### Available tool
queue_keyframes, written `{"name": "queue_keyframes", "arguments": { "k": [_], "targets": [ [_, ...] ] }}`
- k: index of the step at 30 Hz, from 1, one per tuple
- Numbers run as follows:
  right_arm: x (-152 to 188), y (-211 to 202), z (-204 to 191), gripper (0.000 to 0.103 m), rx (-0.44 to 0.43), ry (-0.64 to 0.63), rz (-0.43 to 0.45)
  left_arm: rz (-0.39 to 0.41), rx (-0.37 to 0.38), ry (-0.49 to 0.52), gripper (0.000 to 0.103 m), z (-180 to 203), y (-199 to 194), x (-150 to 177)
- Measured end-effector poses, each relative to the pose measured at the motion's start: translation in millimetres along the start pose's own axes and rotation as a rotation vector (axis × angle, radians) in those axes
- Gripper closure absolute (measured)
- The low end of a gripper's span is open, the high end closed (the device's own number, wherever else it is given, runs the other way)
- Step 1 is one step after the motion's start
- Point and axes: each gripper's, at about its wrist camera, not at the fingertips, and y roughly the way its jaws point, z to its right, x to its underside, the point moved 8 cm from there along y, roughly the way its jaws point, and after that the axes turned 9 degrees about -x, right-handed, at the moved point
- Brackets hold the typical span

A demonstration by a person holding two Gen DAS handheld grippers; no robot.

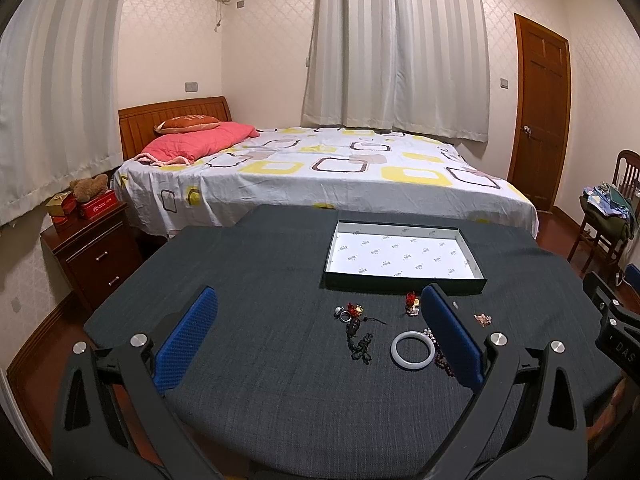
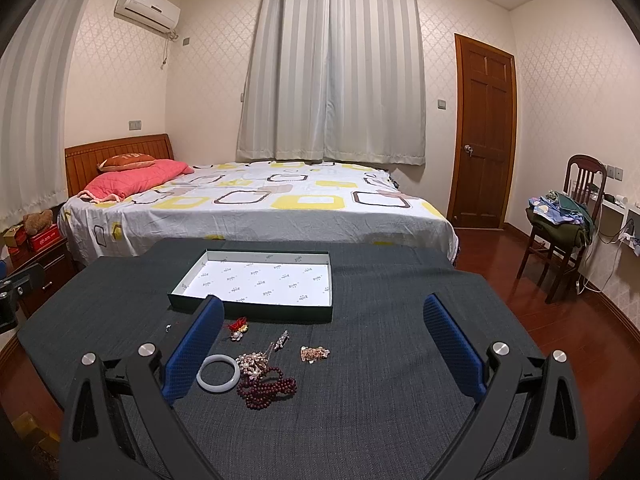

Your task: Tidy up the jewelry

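A shallow box [image 1: 404, 276] lined with white printed paper lies on the dark cloth table [image 1: 260, 272]; it also shows in the right wrist view [image 2: 248, 306]. Jewelry lies in front of it: a white jade bangle [image 1: 413, 349] [image 2: 218, 373], dark red beads [image 2: 267, 387], a black cord pendant [image 1: 360, 340], a red-tasselled charm [image 1: 411, 303] [image 2: 237, 327], a pearl hairpin [image 2: 260, 358] and a rose-gold piece [image 2: 315, 353] [image 1: 483, 319]. My left gripper [image 1: 320, 312] is open and empty above the table. My right gripper [image 2: 324, 320] is open and empty too.
A bed [image 1: 320, 168] stands behind the table. A nightstand [image 1: 96, 248] is at the left, a wooden chair [image 2: 568, 220] with clothes at the right, near a door [image 2: 484, 136]. The right gripper's body [image 1: 616, 320] shows at the left view's right edge.
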Motion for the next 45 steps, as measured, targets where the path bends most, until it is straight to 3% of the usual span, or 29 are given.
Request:
{"name": "queue_keyframes", "arguments": {
  "k": [33,40,45],
  "targets": [
    [9,6,0,0.005,-0.019,0.012,-0.01,0.026,0.016,-0.013,0.004,5,3,5],
    [35,35,2,0.005,-0.055,0.021,-0.033,-0.055,0.067,0.032,0.004,17,44,28],
    [84,82,0,0.005,-0.089,0.033,-0.152,-0.206,0.113,0.042,0.004,38,110,72]
  ]
}}
